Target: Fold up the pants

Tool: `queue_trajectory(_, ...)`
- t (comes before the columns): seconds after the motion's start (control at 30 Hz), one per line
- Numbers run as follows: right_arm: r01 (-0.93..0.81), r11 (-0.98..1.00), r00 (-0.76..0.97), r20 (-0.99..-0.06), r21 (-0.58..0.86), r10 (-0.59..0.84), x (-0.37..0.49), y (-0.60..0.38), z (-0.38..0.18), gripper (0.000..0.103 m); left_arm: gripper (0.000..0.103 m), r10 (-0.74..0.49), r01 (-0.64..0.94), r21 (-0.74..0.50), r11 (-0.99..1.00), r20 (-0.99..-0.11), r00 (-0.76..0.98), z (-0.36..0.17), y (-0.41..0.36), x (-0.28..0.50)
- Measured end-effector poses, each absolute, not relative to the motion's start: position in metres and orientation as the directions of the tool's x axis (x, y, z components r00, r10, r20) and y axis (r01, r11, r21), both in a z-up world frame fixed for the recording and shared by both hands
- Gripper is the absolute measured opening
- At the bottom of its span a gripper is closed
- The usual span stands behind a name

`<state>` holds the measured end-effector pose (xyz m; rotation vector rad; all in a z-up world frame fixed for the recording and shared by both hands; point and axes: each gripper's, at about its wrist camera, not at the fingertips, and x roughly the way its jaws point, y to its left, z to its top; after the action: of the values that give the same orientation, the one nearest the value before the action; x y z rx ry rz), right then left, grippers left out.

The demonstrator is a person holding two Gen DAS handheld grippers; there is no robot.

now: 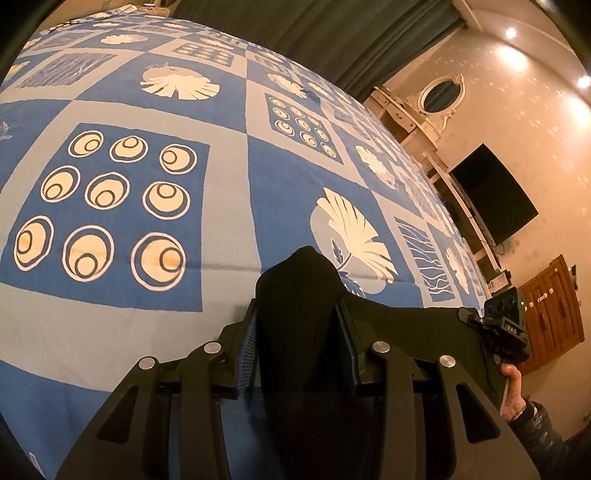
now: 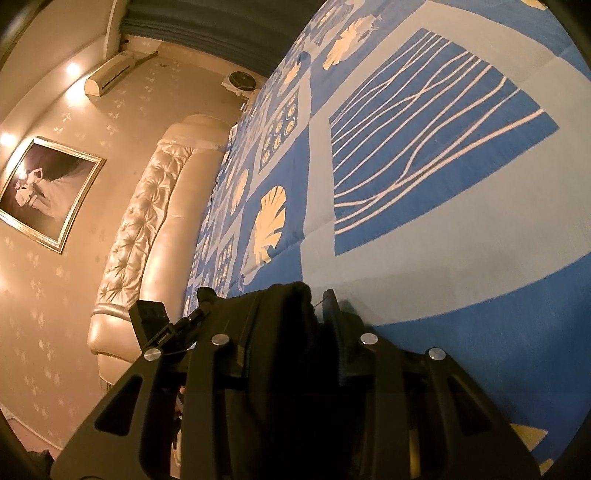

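The black pants (image 1: 299, 291) bunch up between the fingers of my left gripper (image 1: 297, 325), which is shut on them above the blue patterned bedspread (image 1: 229, 206). The cloth stretches right toward the other gripper (image 1: 506, 328), seen at the frame's right edge. In the right wrist view my right gripper (image 2: 295, 317) is shut on a thick fold of the black pants (image 2: 291, 306), held over the bedspread (image 2: 424, 258). Most of the pants hang below the grippers, hidden from view.
A padded cream headboard (image 2: 155, 229) and a framed picture (image 2: 48, 192) lie beyond the bed in the right wrist view. A dark TV (image 1: 491, 195), a white mirror (image 1: 439, 94) and a wooden cabinet (image 1: 554, 310) stand past the bed's edge. Dark curtains (image 1: 332, 33) hang behind.
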<state>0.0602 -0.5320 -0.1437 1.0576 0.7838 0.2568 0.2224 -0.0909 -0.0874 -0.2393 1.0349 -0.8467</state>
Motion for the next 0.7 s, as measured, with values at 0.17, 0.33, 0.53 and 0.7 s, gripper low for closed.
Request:
queue_trajectory(0.17, 0.165, 0.495, 0.708, -0.452, 0.853, 0.543, 0.070, -0.529, -0.142, 0.030, 0.039, -0.712, 0.492, -0.549, 0.676, -0.659, 0.243, -0.085, -0.089, 0.231)
queue_trajectory(0.33, 0.162, 0.492, 0.711, -0.447, 0.855, 0.543, 0.081, -0.529, -0.143, 0.030, 0.039, -0.706, 0.482, -0.546, 0.686, -0.660, 0.256, -0.084, -0.088, 0.242)
queue_trajectory(0.53, 0.162, 0.481, 0.720, -0.436, 0.862, 0.540, 0.097, -0.529, -0.143, 0.027, 0.039, -0.705, 0.466, -0.552, 0.691, -0.659, 0.264, -0.084, -0.089, 0.256)
queue_trajectory(0.7, 0.177, 0.458, 0.722, -0.431, 0.871, 0.541, 0.105, -0.535, -0.150, 0.022, 0.039, -0.706, 0.458, -0.560, 0.690, -0.660, 0.256, -0.090, -0.091, 0.264)
